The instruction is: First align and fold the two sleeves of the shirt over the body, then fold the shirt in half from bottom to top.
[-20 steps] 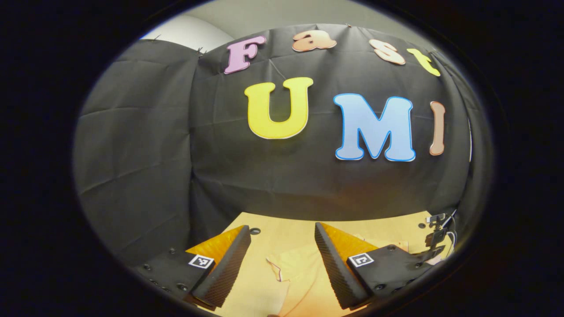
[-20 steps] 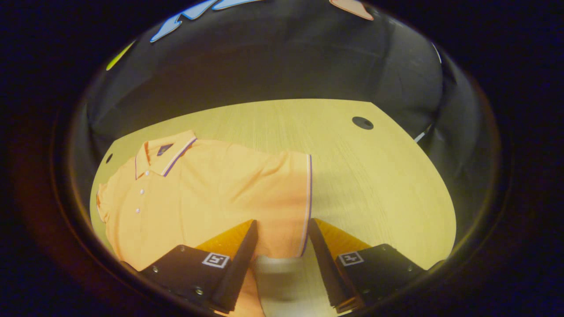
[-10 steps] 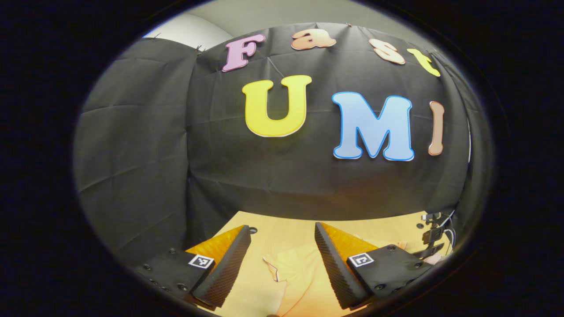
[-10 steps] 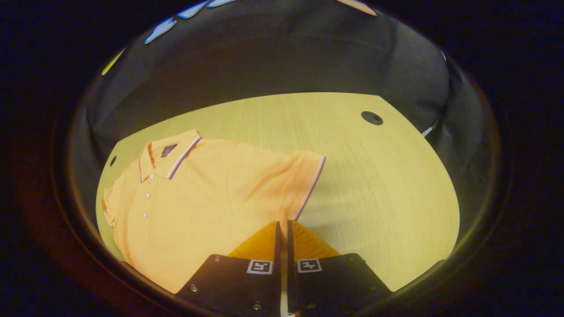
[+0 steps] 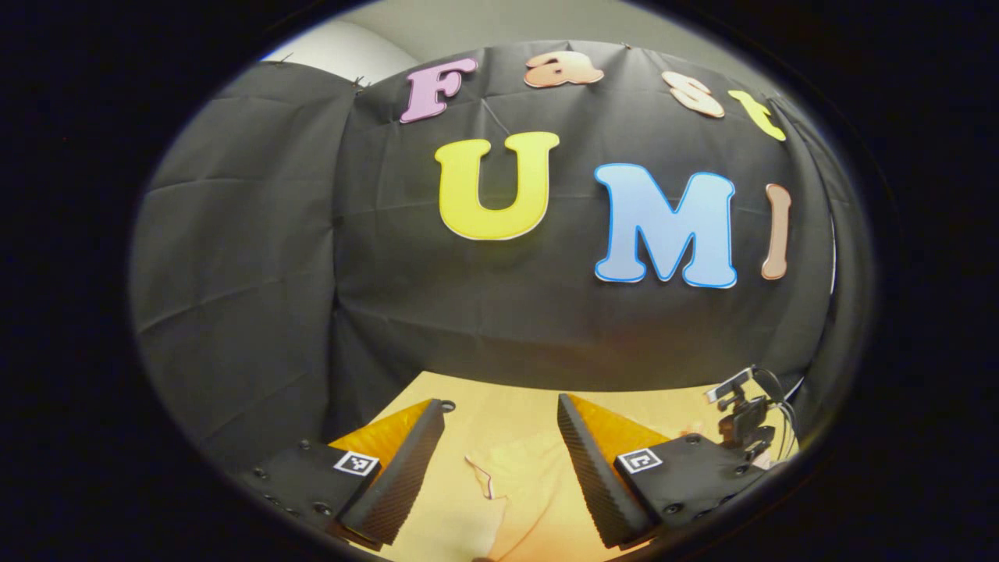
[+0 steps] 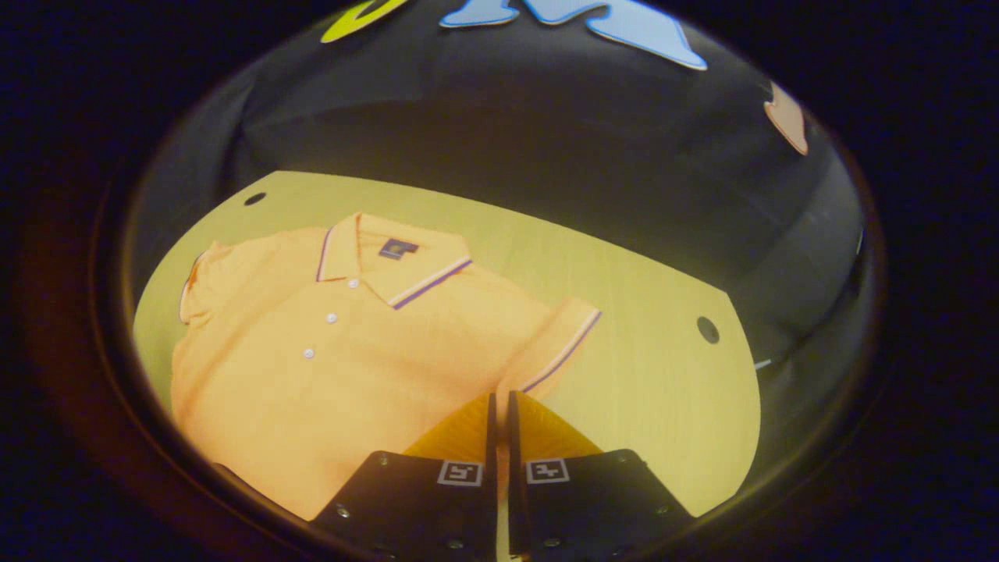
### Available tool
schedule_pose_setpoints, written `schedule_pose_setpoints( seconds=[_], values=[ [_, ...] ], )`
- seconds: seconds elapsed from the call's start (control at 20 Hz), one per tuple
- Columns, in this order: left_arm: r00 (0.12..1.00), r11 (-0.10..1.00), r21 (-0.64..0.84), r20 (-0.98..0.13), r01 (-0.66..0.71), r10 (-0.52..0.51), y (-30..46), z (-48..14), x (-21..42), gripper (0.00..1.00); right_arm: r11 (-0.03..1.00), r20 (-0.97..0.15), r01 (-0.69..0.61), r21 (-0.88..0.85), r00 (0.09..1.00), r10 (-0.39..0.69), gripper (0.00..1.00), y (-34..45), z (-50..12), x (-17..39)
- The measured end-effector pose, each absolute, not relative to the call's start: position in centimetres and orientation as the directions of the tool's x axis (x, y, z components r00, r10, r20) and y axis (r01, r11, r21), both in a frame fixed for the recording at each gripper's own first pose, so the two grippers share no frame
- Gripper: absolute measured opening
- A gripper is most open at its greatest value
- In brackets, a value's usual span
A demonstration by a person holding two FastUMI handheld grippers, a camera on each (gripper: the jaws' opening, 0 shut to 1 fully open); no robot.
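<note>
Since a moment ago my right gripper (image 6: 499,406), fingers pinched together on the hem of the right sleeve (image 6: 558,343), has swung so the collar sits nearer centre. One orange polo shirt (image 6: 343,367) lies flat on the wooden table (image 6: 663,390), three buttons showing, striped trim. My left gripper (image 5: 499,437) hangs with fingers spread above it.

Right gripper (image 6: 499,406) pinched on orange shirt's (image 6: 335,367) sleeve (image 6: 550,351) (striped cuff), wooden table (image 6: 663,390) beneath.
</note>
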State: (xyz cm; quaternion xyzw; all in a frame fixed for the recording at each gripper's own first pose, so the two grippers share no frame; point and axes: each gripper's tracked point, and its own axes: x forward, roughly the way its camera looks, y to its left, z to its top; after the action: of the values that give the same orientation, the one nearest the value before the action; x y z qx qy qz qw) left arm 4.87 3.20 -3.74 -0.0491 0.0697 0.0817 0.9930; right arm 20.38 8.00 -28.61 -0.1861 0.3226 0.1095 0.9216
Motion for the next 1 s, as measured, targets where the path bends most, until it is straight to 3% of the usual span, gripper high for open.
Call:
schedule_pose_setpoints(
  seconds=[0.25,0.45,0.5,0.55,1.0],
  values=[
    [0.974,0.98,-0.083,-0.156,-0.18,0.166,3.6,-4.2,4.3,0.95,0.842,-0.693,-0.453,-0.293,0.707,0.14,0.06,12.2,-31.4,18.5],
    [0.969,0.977,-0.097,-0.182,-0.188,0.168,4.0,-5.6,4.3,0.96,0.834,-0.704,-0.479,-0.275,0.691,0.165,0.24,13.1,-31.6,18.0],
    [0.968,0.977,-0.104,-0.191,-0.186,0.164,4.0,-6.1,4.4,0.95,0.841,-0.703,-0.474,-0.261,0.69,0.171,0.39,13.1,-31.3,17.8],
    [0.967,0.977,-0.109,-0.199,-0.184,0.16,4.0,-6.6,4.6,0.94,0.85,-0.696,-0.462,-0.253,0.697,0.172,0.41,12.9,-30.8,18.1],
    [0.945,0.991,-0.074,-0.318,-0.109,0.08,4.1,-15.6,9.6,0.95,0.929,-0.605,-0.331,-0.165,0.778,0.169,0.41,10.1,-25.2,17.4]
  ],
)
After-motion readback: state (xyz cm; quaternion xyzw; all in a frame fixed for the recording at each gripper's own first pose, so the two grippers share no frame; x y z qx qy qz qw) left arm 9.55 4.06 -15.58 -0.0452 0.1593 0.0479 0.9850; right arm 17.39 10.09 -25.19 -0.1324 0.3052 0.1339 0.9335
